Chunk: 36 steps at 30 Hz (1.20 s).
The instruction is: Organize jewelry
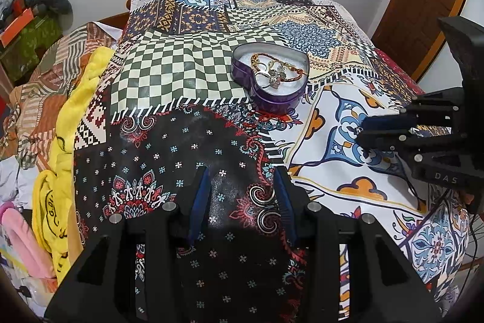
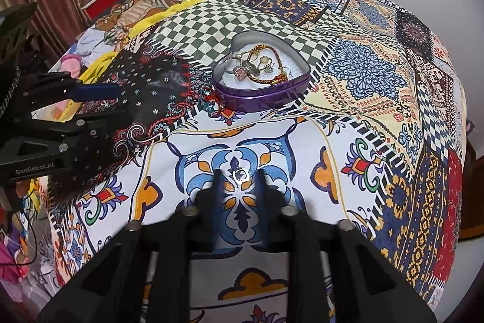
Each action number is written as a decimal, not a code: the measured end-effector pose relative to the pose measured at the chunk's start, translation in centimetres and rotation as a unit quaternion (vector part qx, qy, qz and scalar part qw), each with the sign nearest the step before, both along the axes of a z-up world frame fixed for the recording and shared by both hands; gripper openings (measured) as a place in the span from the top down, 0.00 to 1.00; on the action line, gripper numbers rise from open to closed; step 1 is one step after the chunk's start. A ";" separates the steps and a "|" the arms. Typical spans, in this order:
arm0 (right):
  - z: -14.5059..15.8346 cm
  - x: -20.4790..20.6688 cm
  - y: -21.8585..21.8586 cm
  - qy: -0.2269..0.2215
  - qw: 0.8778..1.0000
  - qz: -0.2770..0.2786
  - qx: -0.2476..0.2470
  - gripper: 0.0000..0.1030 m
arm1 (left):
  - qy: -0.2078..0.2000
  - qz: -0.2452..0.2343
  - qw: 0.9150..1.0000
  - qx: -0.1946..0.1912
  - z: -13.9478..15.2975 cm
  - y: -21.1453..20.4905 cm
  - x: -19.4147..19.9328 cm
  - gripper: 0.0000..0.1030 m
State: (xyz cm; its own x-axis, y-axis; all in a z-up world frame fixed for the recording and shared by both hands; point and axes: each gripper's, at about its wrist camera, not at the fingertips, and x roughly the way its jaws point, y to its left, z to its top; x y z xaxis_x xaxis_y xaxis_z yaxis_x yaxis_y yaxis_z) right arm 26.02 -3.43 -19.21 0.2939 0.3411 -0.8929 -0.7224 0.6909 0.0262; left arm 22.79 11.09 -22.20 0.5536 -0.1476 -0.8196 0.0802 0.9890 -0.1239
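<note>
Fingers [image 2: 218, 180] apart — ring [image 2: 240, 175] between, heart tin [image 2: 260, 99] beyond

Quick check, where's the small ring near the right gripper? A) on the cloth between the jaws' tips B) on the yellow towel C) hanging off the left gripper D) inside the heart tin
A: the small ring lies on the patterned cloth between the open jaws of the right gripper, apart from the heart tin farther back.
</note>
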 end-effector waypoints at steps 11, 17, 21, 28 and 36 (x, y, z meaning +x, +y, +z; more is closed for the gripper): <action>0.5 -0.2 -0.7 -0.006 1.000 -0.010 0.024 0.91 | -0.002 -0.014 1.000 0.000 -0.6 -1.1 2.0 0.59; 1.6 0.7 -1.7 -0.015 0.998 -0.023 0.050 0.91 | 0.008 -0.023 1.000 -0.010 -1.5 -1.4 4.9 0.59; 2.0 1.6 -2.5 -0.022 0.998 -0.033 0.057 0.91 | 0.024 -0.016 1.000 -0.012 -2.8 -1.3 7.2 0.59; 1.6 3.2 -4.0 -0.012 0.996 -0.055 0.074 0.91 | 0.023 -0.017 0.998 -0.058 -3.6 -1.0 8.5 0.81; 1.9 3.2 -4.2 -0.019 0.995 -0.060 0.077 0.91 | 0.007 -0.030 0.999 -0.022 -2.9 -2.6 7.4 1.00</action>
